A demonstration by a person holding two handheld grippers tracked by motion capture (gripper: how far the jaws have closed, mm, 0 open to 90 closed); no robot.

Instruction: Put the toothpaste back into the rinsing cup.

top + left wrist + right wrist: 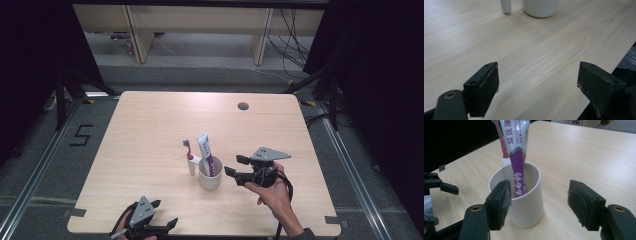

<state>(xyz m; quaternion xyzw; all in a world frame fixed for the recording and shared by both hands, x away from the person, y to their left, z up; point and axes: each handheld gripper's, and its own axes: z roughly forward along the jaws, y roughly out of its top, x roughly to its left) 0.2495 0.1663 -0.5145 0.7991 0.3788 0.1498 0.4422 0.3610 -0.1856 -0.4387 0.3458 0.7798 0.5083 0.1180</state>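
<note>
A white cup (210, 179) stands near the table's middle with a purple and white toothpaste tube (205, 149) upright in it. A pink toothbrush (188, 150) rises from a small white holder touching the cup's left side. My right gripper (233, 165) hovers open just right of the cup. In the right gripper view the cup (524, 205) and the tube (517, 157) sit ahead of the left jaw, and no pad touches them. My left gripper (166, 211) is open at the table's front edge, with bare wood between its jaws (539, 85).
The wooden table (150, 130) has a cable hole (243, 106) at the back right. Its right front edge shows in the left gripper view, close to the right jaw. Black curtains, cables and shelving legs surround the table.
</note>
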